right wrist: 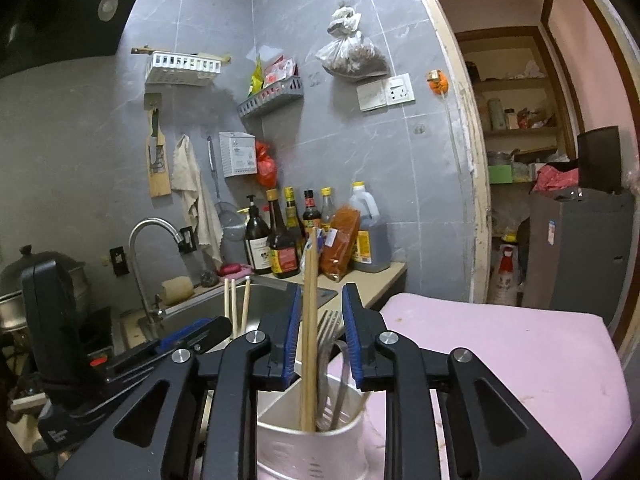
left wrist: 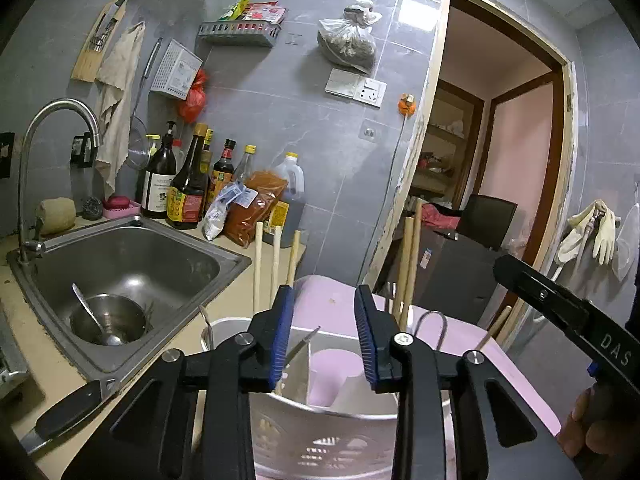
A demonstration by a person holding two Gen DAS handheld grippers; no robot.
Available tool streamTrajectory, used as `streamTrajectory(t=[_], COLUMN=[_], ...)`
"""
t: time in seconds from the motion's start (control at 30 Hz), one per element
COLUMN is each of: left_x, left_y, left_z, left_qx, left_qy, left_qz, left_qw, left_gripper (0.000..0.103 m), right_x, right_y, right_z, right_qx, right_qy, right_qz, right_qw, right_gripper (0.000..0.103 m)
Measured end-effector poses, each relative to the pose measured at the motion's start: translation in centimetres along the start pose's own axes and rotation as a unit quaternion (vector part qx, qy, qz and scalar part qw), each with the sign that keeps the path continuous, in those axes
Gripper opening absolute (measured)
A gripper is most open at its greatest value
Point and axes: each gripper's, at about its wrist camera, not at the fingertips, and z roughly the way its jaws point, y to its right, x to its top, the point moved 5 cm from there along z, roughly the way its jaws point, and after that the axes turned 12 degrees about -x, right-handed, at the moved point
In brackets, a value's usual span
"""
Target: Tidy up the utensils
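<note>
A white divided utensil holder (right wrist: 312, 452) stands on the pink board (right wrist: 500, 360) at the surface's edge beside the steel sink (left wrist: 132, 256). The right gripper (right wrist: 320, 332) has its blue pads apart around upright wooden chopsticks (right wrist: 309, 340) resting in the holder next to metal forks (right wrist: 330, 344). The left gripper (left wrist: 324, 332) hangs over the holder with jaws apart and nothing between them.

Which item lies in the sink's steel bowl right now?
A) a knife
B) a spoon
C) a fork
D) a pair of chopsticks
B: in the left wrist view a spoon rests with its bowl end down inside the steel bowl in the sink, while the chopsticks and fork stand in the utensil holder.
</note>
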Motion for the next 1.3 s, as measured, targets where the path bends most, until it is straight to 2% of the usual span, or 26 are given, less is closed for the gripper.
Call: streamTrajectory(t=[0.07,0.23,0.37,0.43,0.47,0.6,0.67,0.7,0.9,1.03,1.3], left_x=[0.1,0.0,-0.3,-0.5,-0.6,-1.2,-1.5,-1.7,-3.3,-4.2,-6.3], left_y=[0.5,2.3,3.6,4.3,4.7,6.0,6.5,6.7,7.7,8.2,8.6], left_z=[-0.1,-0.9,-1.6,-2.0,-2.2,-3.1,-3.6,-3.8,-5.8,-7.4,-10.3], left_qx=[0.002,0.003,-0.002,-0.007,-0.009,-0.018,-0.024,-0.026,-0.046,-0.051,-0.034], left_qy=[-0.008,-0.019,-0.026,-0.026,-0.028,-0.032,-0.031,-0.032,-0.036,-0.035,-0.035], left_qz=[0.002,0.021,0.035,0.042,0.048,0.063,0.067,0.068,0.067,0.069,0.078], left_qw=[1.0,0.9996,0.9991,0.9988,0.9984,0.9974,0.997,0.9968,0.996,0.9957,0.9958], left_gripper=[0.029,0.041,0.057,0.061,0.064,0.082,0.088,0.09,0.099,0.101,0.101], right_x=[0.0,-0.2,-0.6,-0.9,-1.1,-1.8,-2.3,-2.4,-3.8,-4.7,-6.8], right_y=[0.4,1.8,3.4,4.1,4.6,6.0,6.6,6.8,7.7,7.9,7.2], right_z=[-0.8,-2.8,-4.9,-5.9,-6.6,-8.7,-9.9,-10.3,-13.4,-15.2,-18.1], right_qx=[-0.01,-0.038,-0.07,-0.082,-0.092,-0.121,-0.14,-0.147,-0.182,-0.2,-0.234], right_qy=[0.006,0.018,0.023,0.025,0.026,0.024,0.022,0.024,0.016,0.013,0.001], right_qz=[-0.004,-0.004,-0.003,-0.002,-0.001,0.003,0.003,0.002,0.003,0.006,-0.002], right_qw=[1.0,0.999,0.997,0.996,0.995,0.992,0.99,0.989,0.983,0.98,0.972], right_gripper=[0.019,0.024,0.031,0.04,0.041,0.052,0.066,0.076,0.086,0.103,0.103])
